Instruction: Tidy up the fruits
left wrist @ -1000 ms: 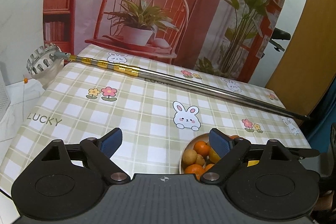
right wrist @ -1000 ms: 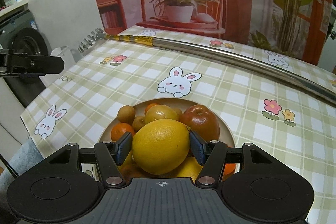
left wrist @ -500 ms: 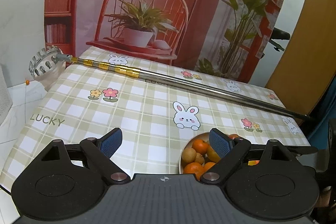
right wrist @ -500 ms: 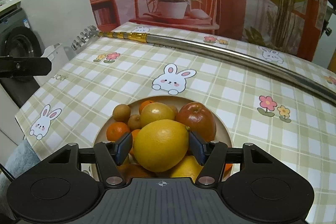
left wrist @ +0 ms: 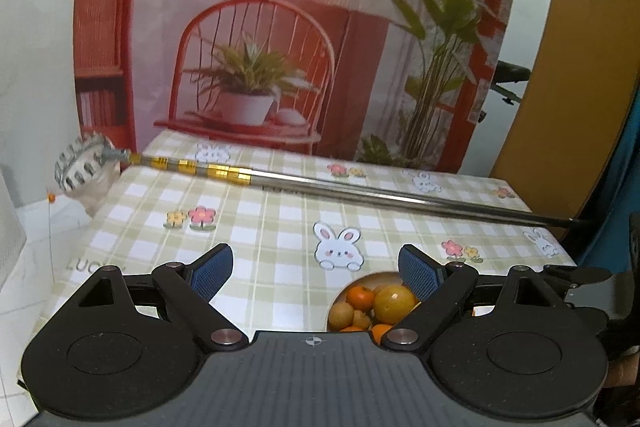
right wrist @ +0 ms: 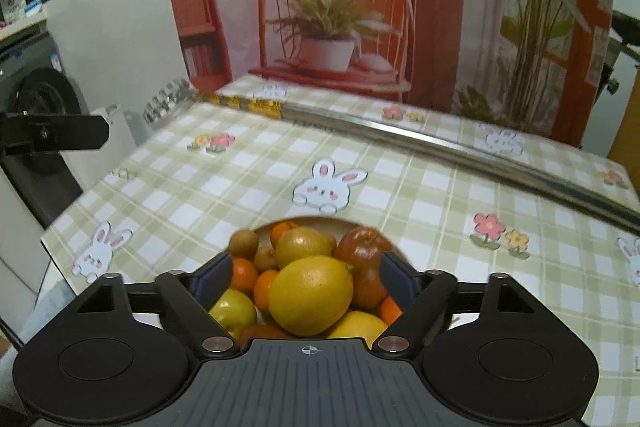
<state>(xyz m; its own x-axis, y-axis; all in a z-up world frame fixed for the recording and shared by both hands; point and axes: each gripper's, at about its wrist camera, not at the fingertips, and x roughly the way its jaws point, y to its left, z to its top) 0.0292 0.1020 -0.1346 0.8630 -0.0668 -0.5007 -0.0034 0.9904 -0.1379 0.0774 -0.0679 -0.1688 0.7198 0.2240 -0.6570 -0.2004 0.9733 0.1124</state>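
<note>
Glossy metal pole (left wrist: 400,193) (gold-banded) on smooth checked tablecloth (left wrist: 280,227)

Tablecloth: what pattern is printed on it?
Green-and-white check with bunnies and flowers on the tablecloth; right wrist view shows it best.

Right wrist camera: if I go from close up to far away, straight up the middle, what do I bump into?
Big yellow fruit between the right gripper's open fingers → smaller yellow fruit → bowl's far rim → bunny picture → long metal pole → backdrop's potted plant.
</note>
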